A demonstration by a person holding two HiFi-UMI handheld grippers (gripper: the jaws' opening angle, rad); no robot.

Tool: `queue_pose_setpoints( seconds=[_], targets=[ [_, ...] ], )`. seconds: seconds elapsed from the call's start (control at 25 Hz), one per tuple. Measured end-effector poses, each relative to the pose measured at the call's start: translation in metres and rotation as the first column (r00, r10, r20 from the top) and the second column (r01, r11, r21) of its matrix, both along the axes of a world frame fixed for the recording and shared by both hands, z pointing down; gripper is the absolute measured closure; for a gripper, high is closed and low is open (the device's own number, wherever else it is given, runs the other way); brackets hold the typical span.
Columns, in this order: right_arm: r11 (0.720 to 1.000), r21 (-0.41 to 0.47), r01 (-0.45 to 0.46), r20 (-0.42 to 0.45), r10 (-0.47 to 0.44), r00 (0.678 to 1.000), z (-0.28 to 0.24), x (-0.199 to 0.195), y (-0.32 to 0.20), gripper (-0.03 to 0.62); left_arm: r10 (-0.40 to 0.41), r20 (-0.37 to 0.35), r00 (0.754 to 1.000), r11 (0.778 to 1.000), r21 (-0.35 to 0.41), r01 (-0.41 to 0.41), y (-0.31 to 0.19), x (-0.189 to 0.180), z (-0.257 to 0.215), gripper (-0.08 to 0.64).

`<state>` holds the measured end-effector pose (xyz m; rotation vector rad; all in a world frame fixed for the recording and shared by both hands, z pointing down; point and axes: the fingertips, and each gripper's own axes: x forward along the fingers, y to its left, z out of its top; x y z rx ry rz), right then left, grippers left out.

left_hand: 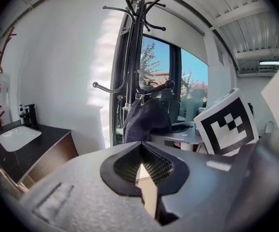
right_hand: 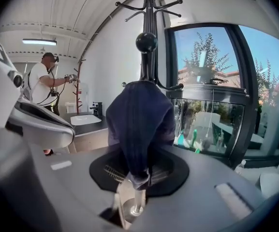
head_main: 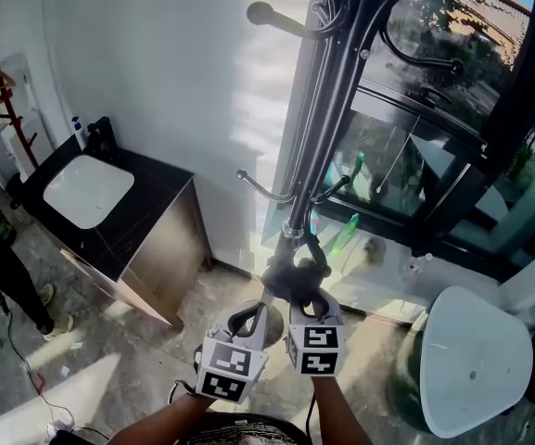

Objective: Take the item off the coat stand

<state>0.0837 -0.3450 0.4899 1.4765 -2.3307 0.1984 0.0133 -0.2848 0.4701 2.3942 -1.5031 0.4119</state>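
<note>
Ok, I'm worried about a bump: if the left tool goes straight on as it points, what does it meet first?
Probably the dark blue garment on the coat stand; depth unclear.

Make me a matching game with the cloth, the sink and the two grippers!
Things:
1. cloth
2. sink
3. left gripper
4. right gripper

States:
A. jaws together, nothing between them
B. dark blue, hangs on the stand
C. jaws around the cloth's lower end
D. white

Pairs: 1-B, 2-D, 3-A, 4-C
</note>
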Motion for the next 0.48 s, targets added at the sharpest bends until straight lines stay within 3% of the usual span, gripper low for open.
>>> queue_pose_setpoints(
  seconds=[0.08, 0.48],
  targets=[
    [1.000, 0.016, 0.019, -0.023, -0.019, 1.000, -0.003, -0.004, -0.002, 0.554, -0.012, -0.003, 1.000, 1.000, -0.003, 0.012, 0.000, -0.003, 0.002, 0.563],
    [0.998, 0.065, 0.013, -0.027, -0.012, 1.000, -0.019, -0.003, 0.005, 0.574, -0.044, -0.028, 0.999, 0.999, 0.007, 0.044, -0.001, -0.009, -0.004, 0.563]
  ],
)
